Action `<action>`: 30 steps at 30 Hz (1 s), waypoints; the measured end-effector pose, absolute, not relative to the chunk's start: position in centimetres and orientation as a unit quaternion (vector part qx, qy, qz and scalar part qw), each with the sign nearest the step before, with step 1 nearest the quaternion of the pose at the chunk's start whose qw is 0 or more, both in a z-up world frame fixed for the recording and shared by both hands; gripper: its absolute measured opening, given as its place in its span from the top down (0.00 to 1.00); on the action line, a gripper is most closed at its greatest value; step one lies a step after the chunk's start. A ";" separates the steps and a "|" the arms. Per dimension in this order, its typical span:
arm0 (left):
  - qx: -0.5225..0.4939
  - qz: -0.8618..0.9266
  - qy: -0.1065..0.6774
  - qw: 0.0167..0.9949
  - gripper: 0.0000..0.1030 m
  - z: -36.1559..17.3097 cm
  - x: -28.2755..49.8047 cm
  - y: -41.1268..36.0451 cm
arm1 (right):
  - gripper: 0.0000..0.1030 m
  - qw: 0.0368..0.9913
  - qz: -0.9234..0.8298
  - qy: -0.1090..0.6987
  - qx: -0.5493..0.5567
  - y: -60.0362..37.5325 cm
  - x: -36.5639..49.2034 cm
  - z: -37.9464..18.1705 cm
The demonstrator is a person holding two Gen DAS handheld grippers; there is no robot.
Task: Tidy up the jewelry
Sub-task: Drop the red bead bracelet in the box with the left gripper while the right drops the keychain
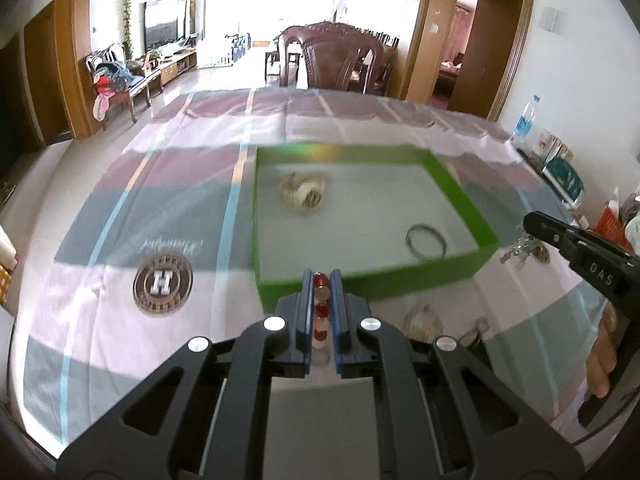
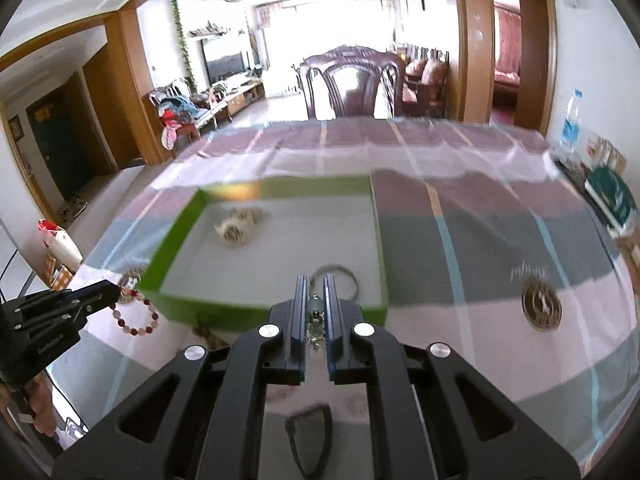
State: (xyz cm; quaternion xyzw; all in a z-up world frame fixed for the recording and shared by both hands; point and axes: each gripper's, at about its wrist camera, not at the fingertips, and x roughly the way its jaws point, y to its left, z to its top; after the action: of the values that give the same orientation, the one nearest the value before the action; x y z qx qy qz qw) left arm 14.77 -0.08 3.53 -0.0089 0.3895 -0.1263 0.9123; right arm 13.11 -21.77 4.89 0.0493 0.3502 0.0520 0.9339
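A green box (image 1: pixel 460 184) with a pale floor stands on the striped cloth. In it lie a watch (image 1: pixel 305 193) and a metal bangle (image 1: pixel 425 241). My left gripper (image 1: pixel 321 276) is shut on a red and pink bead bracelet (image 1: pixel 321 308), held above the cloth just short of the box's near wall. In the right wrist view that bracelet (image 2: pixel 136 314) hangs from the left gripper (image 2: pixel 108 296). My right gripper (image 2: pixel 316 280) is shut on a small silvery jewel with a pale green bead (image 2: pixel 316 320), above the box's (image 2: pixel 172 236) near wall; the watch (image 2: pixel 236 226) and bangle (image 2: pixel 336 280) lie beyond.
Loose jewelry (image 1: pixel 424 320) lies on the cloth near the box's front. A round H emblem (image 1: pixel 163 281) is printed on the cloth. A water bottle (image 1: pixel 526 120) and boxes (image 1: pixel 562 172) stand at the right edge. A wooden chair (image 1: pixel 340 60) is behind the table.
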 end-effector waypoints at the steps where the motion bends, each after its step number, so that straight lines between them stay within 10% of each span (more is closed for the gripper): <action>1: -0.011 -0.127 0.388 0.913 0.92 4.0 15.5 -0.2 | 0.92 0.935 0.053 0.346 0.050 -21.6 13.6 5.3; 12: -0.017 -0.098 0.418 0.903 0.92 2.1 23.7 -1.9 | 0.92 0.921 0.039 0.386 0.040 -19.5 21.4 2.6; 17: -0.002 -0.085 0.417 0.905 0.60 1.0 23.7 -2.1 | 0.69 0.915 0.029 0.401 0.035 -19.4 21.6 0.8; 30: 0.031 -0.101 0.474 0.874 0.56 -5.6 16.5 -4.3 | 0.62 0.893 0.024 0.449 0.022 -23.1 10.8 -3.7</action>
State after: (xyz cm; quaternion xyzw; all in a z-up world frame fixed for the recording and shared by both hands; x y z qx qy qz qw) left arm 16.45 -4.33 -5.63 0.0310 0.4742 -0.1011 0.8740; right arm 10.80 -23.13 -3.72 0.0221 0.4490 0.0235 0.8929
